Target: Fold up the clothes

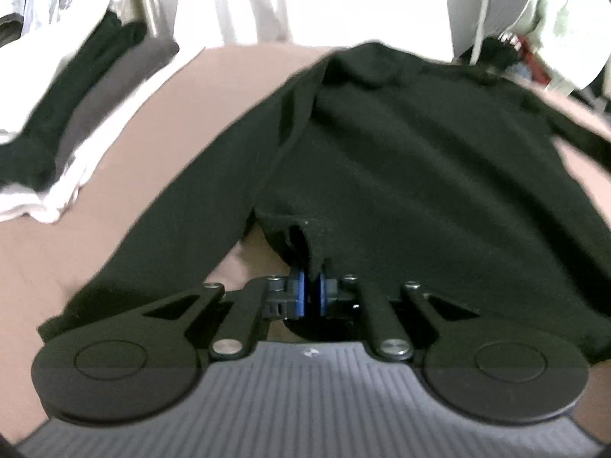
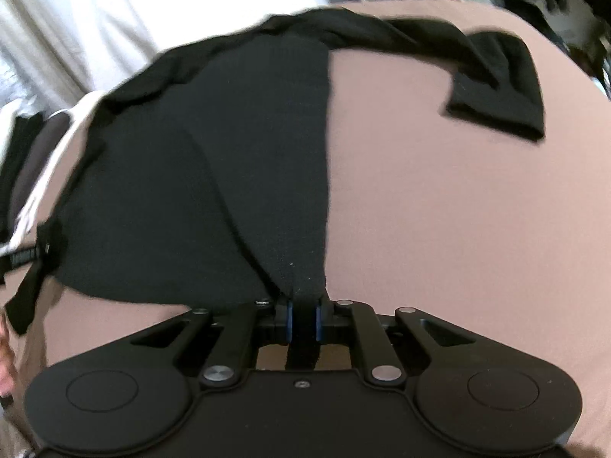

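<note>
The black sweater point(image 1: 420, 175) lies spread on the brown counter point(image 2: 439, 210), its body mostly flat, and I hold its near edge at two places. My left tongs point(image 1: 312, 297) are clamped on the hem at 6 o'clock in the left view; my right tongs point(image 2: 302, 322) are clamped on a narrow bunch of the same cloth, which hangs through between the blue pads. One sleeve point(image 1: 183, 206) runs down toward 7 o'clock beside the body. The other sleeve point(image 2: 492, 84) lies far out at 1 o'clock in the right view, with its cuff turned over.

What can go wrong, I think: each grip takes only a small bit of knit, so a quick lift may pull it out of the pads, or stretch the hem. If my two hands move unevenly, the body will wrinkle and the fold line will be crooked. The far sleeve may drag behind and end twisted under the fold.

At 9 o'clock in the left view a pile of folded clothes point(image 1: 76, 114) sits close to the sleeve, so a wide swing to that side could disturb it. A white curtain point(image 1: 305, 0) hangs behind the counter at 12 o'clock.
</note>
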### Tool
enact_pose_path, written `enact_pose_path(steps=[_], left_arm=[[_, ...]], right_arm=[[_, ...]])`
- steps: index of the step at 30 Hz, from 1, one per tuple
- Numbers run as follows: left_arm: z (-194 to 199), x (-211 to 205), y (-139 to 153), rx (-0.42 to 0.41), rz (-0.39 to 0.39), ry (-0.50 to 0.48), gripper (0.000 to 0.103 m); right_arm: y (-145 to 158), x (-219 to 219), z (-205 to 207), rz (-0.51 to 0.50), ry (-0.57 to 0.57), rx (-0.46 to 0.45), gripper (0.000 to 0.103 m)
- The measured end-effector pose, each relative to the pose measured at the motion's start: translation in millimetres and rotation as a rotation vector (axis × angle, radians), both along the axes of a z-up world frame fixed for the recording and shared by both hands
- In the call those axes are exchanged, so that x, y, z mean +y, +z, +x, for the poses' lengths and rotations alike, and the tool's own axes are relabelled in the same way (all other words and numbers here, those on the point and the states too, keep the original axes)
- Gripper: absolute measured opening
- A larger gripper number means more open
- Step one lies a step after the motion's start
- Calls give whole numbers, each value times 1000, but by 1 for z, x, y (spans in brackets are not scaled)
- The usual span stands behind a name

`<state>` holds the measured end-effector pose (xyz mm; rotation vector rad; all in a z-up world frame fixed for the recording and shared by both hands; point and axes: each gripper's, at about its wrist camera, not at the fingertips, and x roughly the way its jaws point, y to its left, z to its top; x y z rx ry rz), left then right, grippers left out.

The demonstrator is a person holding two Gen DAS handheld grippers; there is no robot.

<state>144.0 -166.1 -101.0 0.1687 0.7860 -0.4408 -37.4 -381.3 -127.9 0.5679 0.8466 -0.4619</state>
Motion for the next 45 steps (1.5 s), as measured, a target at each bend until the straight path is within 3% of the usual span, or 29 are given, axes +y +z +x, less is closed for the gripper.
enact_pose_path(steps=[3,5,7,11,17,20,23,27,31,34,36,37,38,39,40,41,42,45], left_arm=[[-5,20,32,-21,-58,12,6],[-10,28,45,-24,-2,37,6],[-16,31,39,20,16,14,6],[-27,32,11,94,50,-13,6],[-46,32,21,15,51,-25,6],[-30,33,9,112,33,-24,6],[-19,45,-10,201,7,20,6],[-22,41,-6,124,83,25,5],[-29,49,1,174,68,-11,4],[-35,55,6,212,56,-37,6],[-33,58,-2,275,63,-43,10],[-27,59,-15,335,72,-31,10],[-26,61,-16,345,67,-29,10],[-26,63,-12,329,58,-33,13],[-27,65,-9,314,48,-37,15],[-27,67,-1,281,44,-35,25],[-29,68,7,238,44,-32,38],[-27,68,27,144,49,-42,44]], right_arm=[[27,-6,-24,19,-17,-101,10],[48,-9,-43,15,4,-150,7],[63,-5,-55,-71,58,-114,7],[43,-24,-58,3,14,-71,7],[48,-22,-63,-9,13,-99,7],[48,-23,-65,6,4,-98,7],[46,-19,-65,-14,5,-76,7],[53,-1,-65,-130,2,-64,6],[74,19,-84,-183,-4,-111,5],[72,27,-79,-266,45,24,6],[44,19,-61,-209,66,181,7],[38,16,-57,-218,35,222,12],[38,15,-54,-254,19,240,19],[42,14,-55,-281,7,226,25],[47,12,-56,-292,-6,200,43],[53,6,-61,-254,-18,136,49],[58,0,-66,-205,-16,61,49],[67,-16,-69,-106,14,-82,49]])
